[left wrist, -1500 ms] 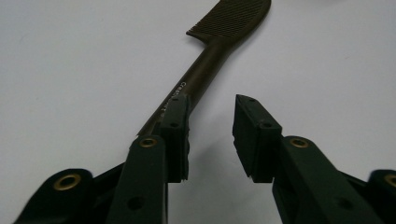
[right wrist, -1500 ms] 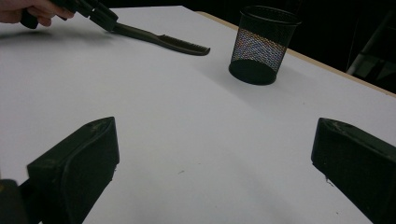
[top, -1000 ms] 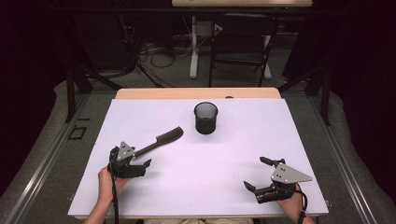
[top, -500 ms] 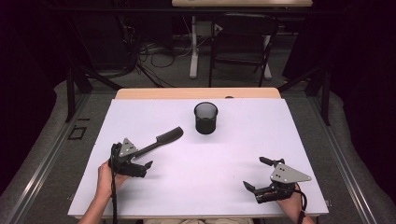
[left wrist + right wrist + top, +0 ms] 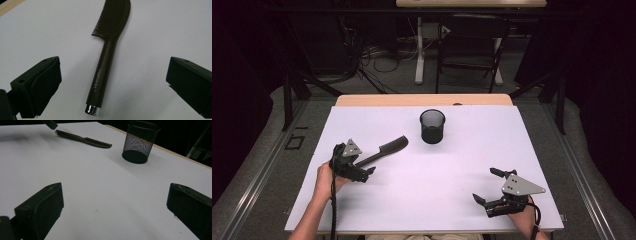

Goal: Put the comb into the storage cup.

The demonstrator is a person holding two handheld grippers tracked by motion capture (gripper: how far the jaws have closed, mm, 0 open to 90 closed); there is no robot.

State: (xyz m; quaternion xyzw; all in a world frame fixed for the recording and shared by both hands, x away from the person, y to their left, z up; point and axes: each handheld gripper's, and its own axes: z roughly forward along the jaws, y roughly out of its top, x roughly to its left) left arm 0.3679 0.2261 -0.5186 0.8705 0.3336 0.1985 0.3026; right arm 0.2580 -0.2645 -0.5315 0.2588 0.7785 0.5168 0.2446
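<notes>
2 handheld grippers sit over a white table, and the mesh pen cup near the table's far middle serves as the landmark. Well to the left of the cup and nearer the person, the left gripper is held low over the handle end of a dark brown comb. In the left gripper view its jaws stand wide apart, released, with the comb's handle lying on the table in the gap between them and touching neither pad. That handle carries small white lettering and ends in a silver cap closest to the camera; the toothed head points away from the gripper. In the high view the comb lies flat, slanting from the left gripper up toward the cup, its head stopping just short of the cup's left side, apart from it. The cup itself stands upright, black wire mesh, and looks to hold nothing. Well to the right of the cup and close to the table's near edge, the right gripper rests low in the person's hand, its jaws likewise spread wide and gripping nothing. From the right gripper view, the comb lies to the left of the cup.
</notes>
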